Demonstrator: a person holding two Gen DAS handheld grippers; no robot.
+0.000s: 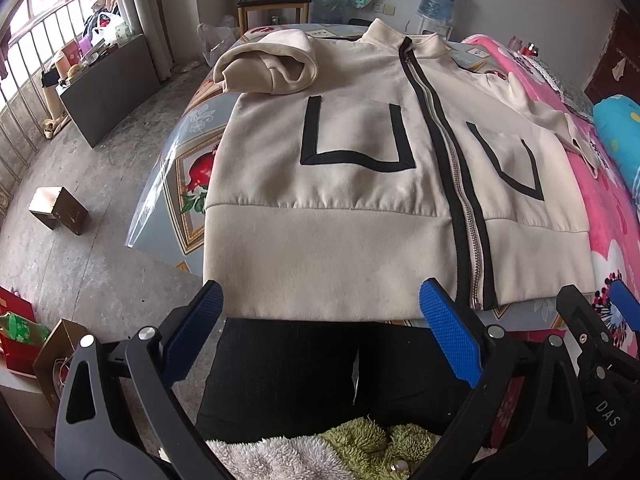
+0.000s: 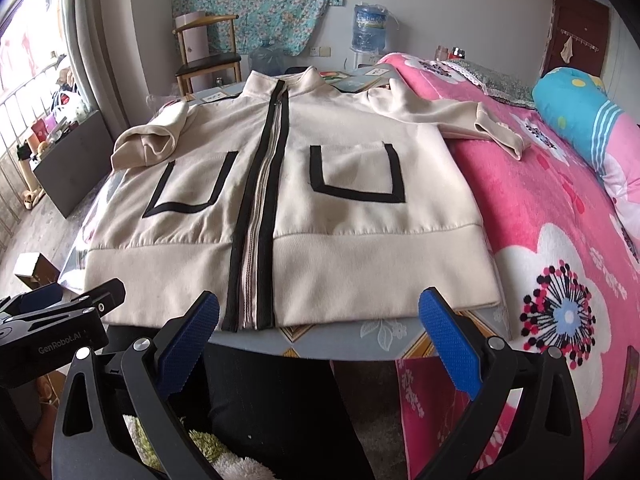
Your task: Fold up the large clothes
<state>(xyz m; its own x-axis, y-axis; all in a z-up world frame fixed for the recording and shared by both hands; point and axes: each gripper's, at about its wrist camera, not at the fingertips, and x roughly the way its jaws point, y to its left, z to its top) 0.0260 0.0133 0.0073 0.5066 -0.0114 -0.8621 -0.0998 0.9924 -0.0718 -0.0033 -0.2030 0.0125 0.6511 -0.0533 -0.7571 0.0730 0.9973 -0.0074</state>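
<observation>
Jacket [image 1: 360, 184] flat on table [image 1: 192, 168], pink blanket [image 2: 560, 240] beside; left claw [image 1: 320, 320], right claw [image 2: 320, 320] both released, empty.

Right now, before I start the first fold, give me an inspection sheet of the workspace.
Surface: table with a patterned cover, abutting a pink floral blanket.
Job's things: cream zip jacket lying flat, front up, zipped; left sleeve bunched onto the shoulder, right sleeve spread onto the blanket.
Clutter: nothing seen on the jacket.
Grippers: left gripper and right gripper both open, empty, short of the hem.
Cables: nothing seen.
Surroundings: chair, water jug, cardboard box on the floor.
</observation>
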